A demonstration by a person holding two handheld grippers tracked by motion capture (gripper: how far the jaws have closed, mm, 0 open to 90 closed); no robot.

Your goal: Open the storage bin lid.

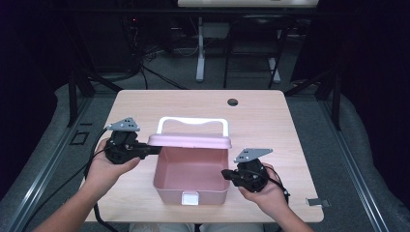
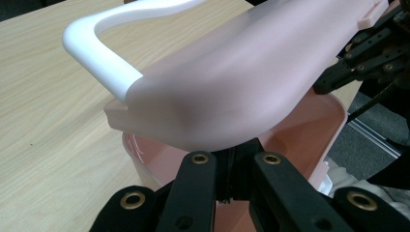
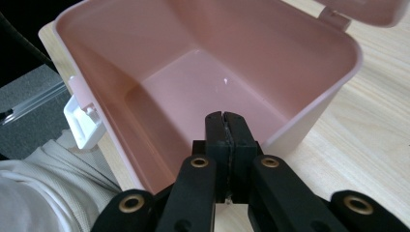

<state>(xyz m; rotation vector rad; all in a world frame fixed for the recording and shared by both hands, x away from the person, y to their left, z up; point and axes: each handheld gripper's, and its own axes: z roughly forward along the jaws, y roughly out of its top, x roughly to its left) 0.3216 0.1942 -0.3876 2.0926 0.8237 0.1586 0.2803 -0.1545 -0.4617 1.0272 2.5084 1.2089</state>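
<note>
A pink box [image 1: 191, 174] stands open at the table's front middle, and its inside [image 3: 203, 82] holds nothing. Its pink lid [image 1: 189, 140] is raised over the back rim, with a white handle [image 1: 192, 120] behind it. My left gripper [image 1: 154, 150] is shut, its tips tucked under the left end of the lid [image 2: 241, 82], below the handle [image 2: 96, 53]. My right gripper [image 1: 225, 173] is shut at the box's right wall, with nothing between its jaws. Its tips [image 3: 226, 118] point over the rim into the box. A white latch [image 3: 82, 121] hangs on the front wall.
The wooden table [image 1: 270, 121] has a cable hole [image 1: 233, 102] at the back and a small metal clip [image 1: 316, 202] at its front right edge. Dark frames and desk legs stand on the floor beyond. The person's light clothing [image 3: 38, 193] lies below the front edge.
</note>
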